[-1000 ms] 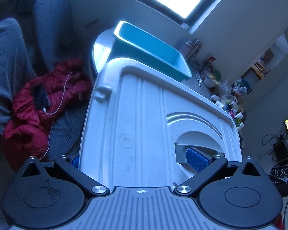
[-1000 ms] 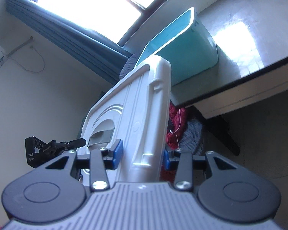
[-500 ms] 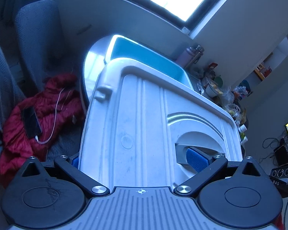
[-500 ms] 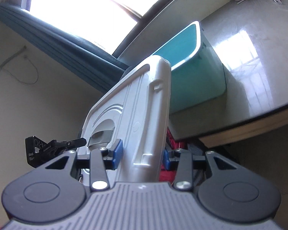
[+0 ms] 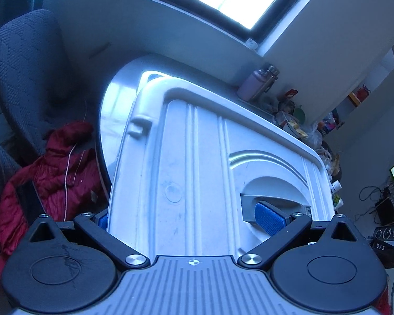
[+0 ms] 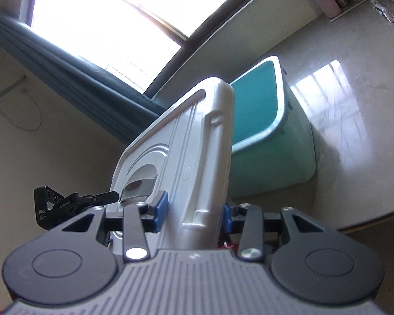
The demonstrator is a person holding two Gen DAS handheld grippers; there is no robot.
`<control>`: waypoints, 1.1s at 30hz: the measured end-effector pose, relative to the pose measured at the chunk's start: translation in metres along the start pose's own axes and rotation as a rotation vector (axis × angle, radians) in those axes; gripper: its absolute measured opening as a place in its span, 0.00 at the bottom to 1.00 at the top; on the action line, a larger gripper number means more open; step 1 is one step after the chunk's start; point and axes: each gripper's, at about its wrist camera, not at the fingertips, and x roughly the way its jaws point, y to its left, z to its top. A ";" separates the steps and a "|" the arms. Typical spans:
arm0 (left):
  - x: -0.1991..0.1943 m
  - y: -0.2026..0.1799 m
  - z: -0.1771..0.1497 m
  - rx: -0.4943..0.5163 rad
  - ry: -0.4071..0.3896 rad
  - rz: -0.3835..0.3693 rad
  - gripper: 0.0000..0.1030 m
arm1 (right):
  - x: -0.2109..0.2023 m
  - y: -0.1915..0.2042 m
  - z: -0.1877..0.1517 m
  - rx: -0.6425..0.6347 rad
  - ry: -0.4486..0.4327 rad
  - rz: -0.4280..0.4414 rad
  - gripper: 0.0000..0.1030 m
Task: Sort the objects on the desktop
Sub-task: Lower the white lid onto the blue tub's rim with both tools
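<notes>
A large white plastic lid (image 5: 197, 162) with a recessed grey handle fills the left wrist view. My left gripper (image 5: 186, 220) is shut on it, one blue pad at the lid's side edge and the other in the handle recess. In the right wrist view the lid (image 6: 197, 144) stands tilted on edge, and my right gripper (image 6: 194, 212) is shut on its rim. The left gripper (image 6: 76, 202) shows there too, reaching into the handle recess. Just beyond the lid an open teal bin (image 6: 273, 157) stands on the table (image 6: 354, 131). From the left wrist only a sliver of the bin's rim (image 5: 149, 76) shows.
A grey chair (image 5: 26, 65) and a red jacket (image 5: 52, 178) with a white cable lie left of the table. Bottles (image 5: 257, 84) and cluttered small items (image 5: 302, 128) stand along the table's far side. A window and dark curtain (image 6: 78, 63) are behind.
Both grippers have carried the lid towards the teal bin and a little upward. The bin is now mostly hidden behind the lid in the left wrist view and looms larger in the right.
</notes>
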 end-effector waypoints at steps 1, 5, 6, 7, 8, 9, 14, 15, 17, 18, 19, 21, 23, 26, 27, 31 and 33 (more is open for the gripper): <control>0.006 0.000 0.007 0.003 0.003 -0.003 0.98 | 0.003 -0.001 0.006 -0.001 -0.002 -0.002 0.40; 0.028 0.000 0.031 0.007 0.013 -0.002 0.99 | 0.016 -0.009 0.029 0.000 0.000 -0.012 0.40; 0.035 0.000 0.038 0.005 0.013 -0.002 0.99 | 0.021 -0.012 0.036 0.000 0.002 -0.013 0.40; 0.043 0.000 0.045 0.003 0.013 -0.001 0.99 | 0.027 -0.015 0.044 0.000 0.003 -0.014 0.40; 0.050 -0.001 0.053 0.001 0.014 0.001 0.99 | 0.033 -0.018 0.051 -0.001 0.005 -0.015 0.40; 0.058 -0.001 0.060 0.001 0.013 0.004 0.99 | 0.039 -0.021 0.059 0.000 0.006 -0.015 0.40; 0.090 -0.002 0.096 -0.002 0.015 0.014 0.99 | 0.069 -0.039 0.094 0.008 0.022 -0.009 0.40; 0.096 0.000 0.103 -0.004 0.016 0.017 0.99 | 0.075 -0.043 0.100 0.009 0.025 -0.008 0.40; 0.108 0.004 0.115 -0.009 0.017 0.020 0.99 | 0.085 -0.049 0.111 0.011 0.028 -0.007 0.40; 0.114 0.006 0.120 -0.012 0.017 0.021 0.99 | 0.090 -0.052 0.116 0.012 0.029 -0.006 0.40; 0.120 0.008 0.124 -0.014 0.018 0.022 0.99 | 0.094 -0.054 0.122 0.014 0.030 -0.007 0.40; 0.131 0.013 0.133 -0.021 0.024 0.022 0.99 | 0.100 -0.059 0.131 0.013 0.033 -0.011 0.40; 0.143 0.020 0.139 -0.033 0.035 0.021 0.99 | 0.106 -0.063 0.138 0.012 0.039 -0.019 0.40; 0.157 0.029 0.144 -0.038 0.035 0.024 0.98 | 0.117 -0.071 0.146 0.025 0.056 -0.031 0.41; 0.158 0.030 0.146 -0.038 0.032 0.027 0.98 | 0.121 -0.074 0.148 0.033 0.060 -0.032 0.41; 0.161 0.032 0.153 -0.043 0.039 0.037 0.98 | 0.129 -0.078 0.154 0.038 0.077 -0.047 0.43; 0.159 0.030 0.152 -0.035 0.046 0.049 0.98 | 0.130 -0.078 0.154 0.033 0.086 -0.052 0.44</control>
